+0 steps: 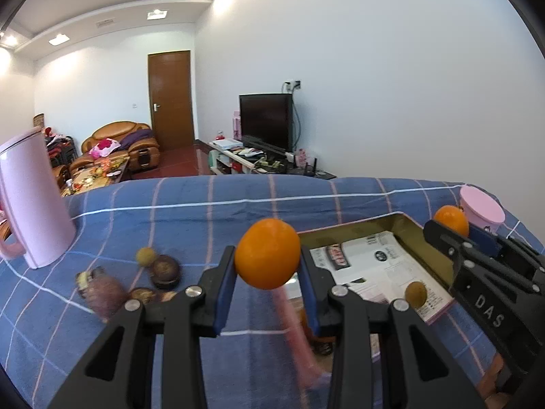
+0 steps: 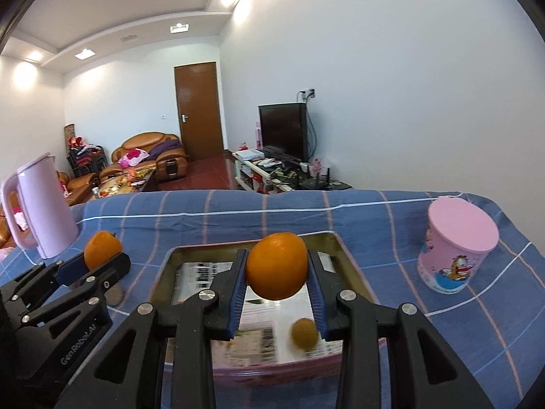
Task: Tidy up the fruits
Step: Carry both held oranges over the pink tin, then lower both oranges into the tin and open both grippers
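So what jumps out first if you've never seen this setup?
Two bright oranges, one clamped in the left gripper and one in the right gripper, both held above the blue checked cloth. Below the right one lies a shallow tin tray holding one small yellowish fruit.

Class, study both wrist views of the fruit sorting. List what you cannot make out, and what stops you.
- Dark fruits left of the left claw: left wrist view, motion blur; kinds unclear.
- Print on the paper lining the tray: right wrist view, blurred and partly behind the right claw and its orange.
- Items on the far coffee table: too small.
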Demonstrator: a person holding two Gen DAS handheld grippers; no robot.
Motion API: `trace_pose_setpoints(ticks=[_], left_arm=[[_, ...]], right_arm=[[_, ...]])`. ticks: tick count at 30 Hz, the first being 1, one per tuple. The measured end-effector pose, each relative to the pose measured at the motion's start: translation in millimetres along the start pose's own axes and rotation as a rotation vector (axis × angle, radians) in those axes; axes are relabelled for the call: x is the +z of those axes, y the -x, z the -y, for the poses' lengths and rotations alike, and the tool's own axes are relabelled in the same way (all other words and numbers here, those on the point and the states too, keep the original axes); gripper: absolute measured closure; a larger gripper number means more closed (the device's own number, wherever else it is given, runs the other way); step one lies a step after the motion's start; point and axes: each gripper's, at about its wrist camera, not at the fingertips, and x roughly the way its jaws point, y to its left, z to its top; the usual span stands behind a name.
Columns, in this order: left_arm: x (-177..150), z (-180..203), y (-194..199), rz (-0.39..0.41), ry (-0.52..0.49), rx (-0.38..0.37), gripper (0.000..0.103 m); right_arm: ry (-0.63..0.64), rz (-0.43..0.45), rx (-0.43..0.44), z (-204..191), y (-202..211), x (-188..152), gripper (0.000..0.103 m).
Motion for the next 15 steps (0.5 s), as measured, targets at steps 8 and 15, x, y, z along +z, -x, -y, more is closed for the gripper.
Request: trace_pose_setpoints(ticks=[8, 15], left_arm=[[5, 33, -21, -0.036, -0.023, -0.04, 0.066], [1, 42, -38, -0.088, -0.044, -0.041, 0.066]], right_arm=[[0.01, -0.054, -0.048, 16, -15, -1, 0.068], [0.054, -0.119, -0.06, 14, -29, -5, 0.067]])
